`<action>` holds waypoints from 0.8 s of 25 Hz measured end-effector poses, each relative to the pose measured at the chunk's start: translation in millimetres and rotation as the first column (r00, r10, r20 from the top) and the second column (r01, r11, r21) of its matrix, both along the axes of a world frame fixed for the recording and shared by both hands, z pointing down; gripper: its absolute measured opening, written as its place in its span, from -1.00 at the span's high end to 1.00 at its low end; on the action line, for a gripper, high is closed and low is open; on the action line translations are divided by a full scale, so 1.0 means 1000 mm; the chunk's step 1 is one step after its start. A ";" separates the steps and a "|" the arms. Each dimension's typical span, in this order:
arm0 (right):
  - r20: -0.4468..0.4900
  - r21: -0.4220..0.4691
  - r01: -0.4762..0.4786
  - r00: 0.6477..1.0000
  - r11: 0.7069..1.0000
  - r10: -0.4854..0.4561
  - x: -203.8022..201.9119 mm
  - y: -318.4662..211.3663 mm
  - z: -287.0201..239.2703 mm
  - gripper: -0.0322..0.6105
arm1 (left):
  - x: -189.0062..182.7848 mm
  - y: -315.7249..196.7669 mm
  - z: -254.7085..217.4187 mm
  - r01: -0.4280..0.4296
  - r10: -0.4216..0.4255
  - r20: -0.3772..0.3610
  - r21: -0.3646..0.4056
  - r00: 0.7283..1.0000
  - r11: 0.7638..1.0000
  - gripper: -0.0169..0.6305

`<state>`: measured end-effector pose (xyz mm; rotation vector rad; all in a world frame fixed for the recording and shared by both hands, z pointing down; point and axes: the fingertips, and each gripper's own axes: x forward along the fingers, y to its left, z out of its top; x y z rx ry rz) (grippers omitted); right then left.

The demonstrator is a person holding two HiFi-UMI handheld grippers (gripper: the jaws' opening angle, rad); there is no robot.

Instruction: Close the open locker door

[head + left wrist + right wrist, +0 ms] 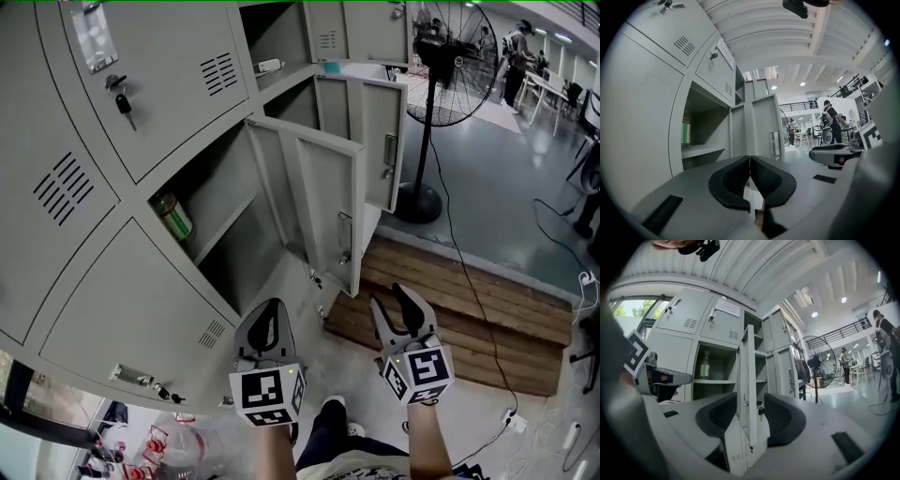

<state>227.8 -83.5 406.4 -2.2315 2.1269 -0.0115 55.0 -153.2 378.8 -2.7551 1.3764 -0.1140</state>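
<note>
The right tool (389, 298), held level with its black ribbed jaws spread and empty, is lined up on the free edge of the nearer open locker door of thin grey painted sheet steel (749, 376), which is not yet touched, presumably so that the panel can be pushed shut. The left tool (750, 158) is carried beside it, jaws pressed together on nothing. The door is swung out square from the smooth, louvred locker bank (159, 84), exposing a shelf (712, 381) with a green-labelled bottle (706, 364).
</note>
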 end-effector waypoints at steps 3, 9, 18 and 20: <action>0.000 -0.002 -0.003 1.000 1.000 0.003 0.004 -0.013 0.002 0.33 | 0.006 -0.014 0.003 -0.008 0.008 0.000 -0.006 1.000 1.000 0.92; -0.015 -0.014 -0.003 1.000 1.000 0.003 0.008 -0.041 0.003 0.33 | 0.020 -0.042 0.003 -0.034 0.034 -0.006 -0.012 0.999 0.999 0.92; -0.028 -0.040 0.008 1.000 0.999 -0.010 0.009 -0.076 0.010 0.33 | 0.031 -0.076 0.003 -0.061 0.061 -0.011 -0.014 0.998 0.998 0.92; -0.022 -0.046 0.017 1.000 0.999 -0.018 0.008 -0.082 0.012 0.33 | 0.033 -0.082 0.004 -0.065 0.065 -0.011 -0.016 0.998 0.998 0.92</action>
